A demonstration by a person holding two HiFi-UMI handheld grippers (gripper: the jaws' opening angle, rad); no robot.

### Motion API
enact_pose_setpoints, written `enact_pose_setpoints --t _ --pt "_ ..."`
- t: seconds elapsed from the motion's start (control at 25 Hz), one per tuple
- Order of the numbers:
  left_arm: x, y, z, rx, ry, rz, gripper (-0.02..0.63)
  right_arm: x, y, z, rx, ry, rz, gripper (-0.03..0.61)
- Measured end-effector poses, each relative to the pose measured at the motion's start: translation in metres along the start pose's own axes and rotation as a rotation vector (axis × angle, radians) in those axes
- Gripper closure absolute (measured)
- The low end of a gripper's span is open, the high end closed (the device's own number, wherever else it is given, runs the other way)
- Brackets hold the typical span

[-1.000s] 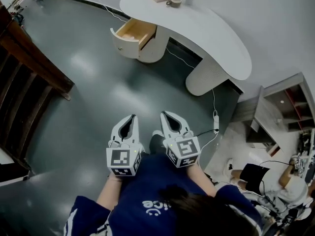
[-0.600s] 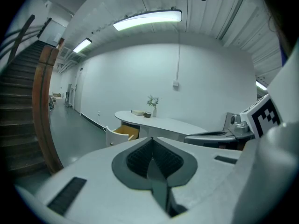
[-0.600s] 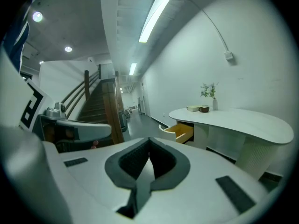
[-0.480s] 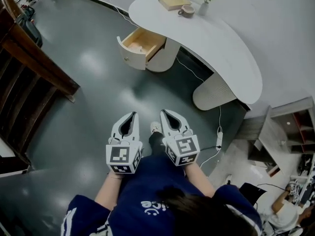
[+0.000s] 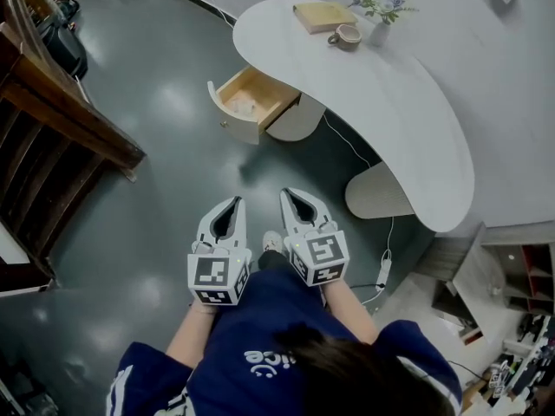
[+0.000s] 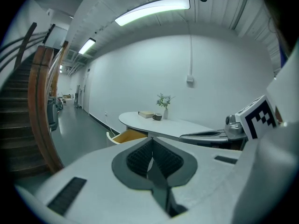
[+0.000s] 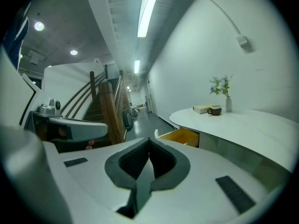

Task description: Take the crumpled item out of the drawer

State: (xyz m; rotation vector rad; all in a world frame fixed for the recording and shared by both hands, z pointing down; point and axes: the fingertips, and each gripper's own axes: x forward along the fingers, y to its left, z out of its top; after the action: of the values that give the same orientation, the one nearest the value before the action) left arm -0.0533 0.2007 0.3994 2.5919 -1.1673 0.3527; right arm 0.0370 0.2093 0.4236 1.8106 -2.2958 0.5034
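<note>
The wooden drawer [image 5: 253, 100] stands pulled out of the white curved desk [image 5: 395, 102], far ahead of both grippers. A pale crumpled item [image 5: 241, 106] lies inside it. My left gripper [image 5: 235, 203] and right gripper [image 5: 285, 194] are held side by side close to the person's body, both shut with nothing between the pads. The drawer [image 6: 125, 135] shows beyond the left gripper [image 6: 150, 141] in the left gripper view. In the right gripper view the drawer [image 7: 181, 135] lies past the right gripper [image 7: 149, 142]; its inside is hidden in both gripper views.
On the desk stand a book [image 5: 323, 16], a mug [image 5: 346, 36] and a vase of flowers [image 5: 381, 26]. A wooden staircase [image 5: 52, 137] rises at the left. A cable and power strip [image 5: 382, 269] lie on the dark floor by the desk's rounded leg [image 5: 377, 191].
The desk and open drawer have drifted lower and nearer in the head view, and the crumpled item inside now shows. Both grippers stay shut and keep their place by the body.
</note>
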Motion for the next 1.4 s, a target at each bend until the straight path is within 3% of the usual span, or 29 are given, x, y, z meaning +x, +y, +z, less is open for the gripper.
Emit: enact_pose_setpoints --t 0.24,0.52,0.84,1.4 --pt "0.039 0.002 0.005 -0.031 0.012 0.062 0.609 0.032 -0.029 0.002 -0.029 0.073 0.084 0.571" --pt "0.067 0.017 0.000 -0.051 0.060 0.124 0.609 0.055 -0.052 0.005 -0.020 0.099 0.077 0.571" --pt "0.103 0.029 0.004 -0.062 0.053 0.043 0.609 0.080 -0.064 0.005 -0.016 0.113 0.061 0.571" --pt "0.194 0.110 0.046 -0.037 0.062 -0.070 0.609 0.177 -0.083 0.042 -0.005 0.141 -0.032 0.571"
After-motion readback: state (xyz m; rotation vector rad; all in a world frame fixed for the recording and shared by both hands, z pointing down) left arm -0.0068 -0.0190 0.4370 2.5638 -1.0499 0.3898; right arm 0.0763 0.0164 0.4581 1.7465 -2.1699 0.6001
